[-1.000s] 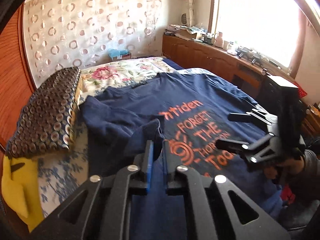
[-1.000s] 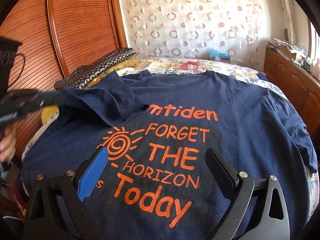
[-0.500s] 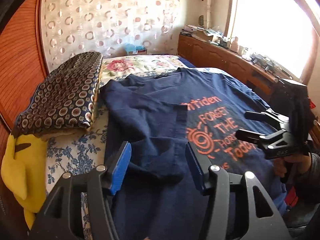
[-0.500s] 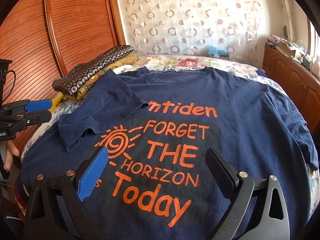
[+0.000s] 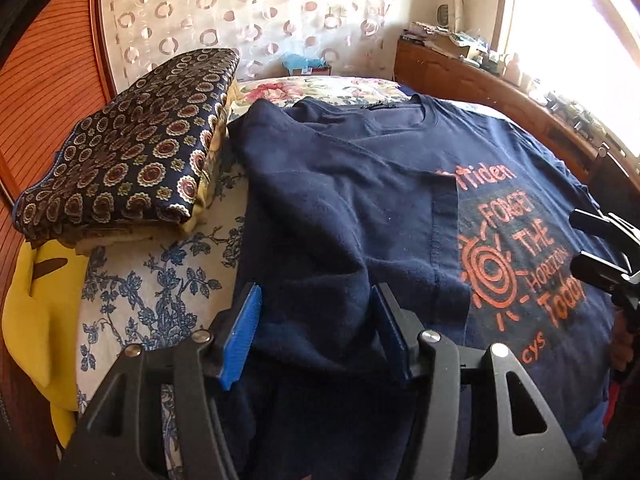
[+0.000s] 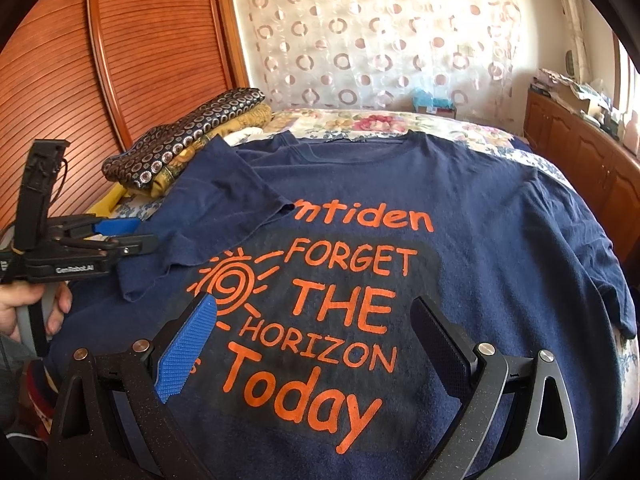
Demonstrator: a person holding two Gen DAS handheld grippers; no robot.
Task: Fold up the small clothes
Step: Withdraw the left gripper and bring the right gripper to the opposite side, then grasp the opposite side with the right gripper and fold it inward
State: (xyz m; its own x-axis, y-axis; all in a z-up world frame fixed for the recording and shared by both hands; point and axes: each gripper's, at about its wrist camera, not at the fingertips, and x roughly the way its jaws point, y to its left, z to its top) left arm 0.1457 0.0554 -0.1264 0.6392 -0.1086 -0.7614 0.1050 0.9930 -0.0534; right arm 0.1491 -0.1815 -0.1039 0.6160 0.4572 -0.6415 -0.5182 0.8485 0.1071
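A navy T-shirt (image 6: pixel 460 208) with orange lettering lies face up across the bed (image 5: pixel 160 288), its neckline at the far end from both tongs. Its sleeve (image 6: pixel 208 216) on the left tongs' side is folded inward over the chest, the cuff covering the start of the top printed word and touching the sun drawing.

The left tongs (image 5: pixel 316 332) hang low over that folded side of the shirt, jaws parted to a middling width. Navy cloth lies beneath and between the fingers, but the pads do not press on it; nothing is gripped. In the right wrist view a hand (image 6: pixel 28 308) holds these tongs by the handle, at the left edge, the fingertips pointing toward the folded sleeve and just short of it.

The right tongs (image 6: pixel 316 344) stand wide apart above the lower part of the print, the blue pad (image 6: pixel 186 350) on one side of the bottom word and the black one on the other, holding nothing.

Beyond the left tongs, to their left, a folded patterned cloth (image 5: pixel 132 148) rests on the bed beside the shirt's shoulder, with a yellow item (image 5: pixel 36 312) nearer, at the bed's edge.
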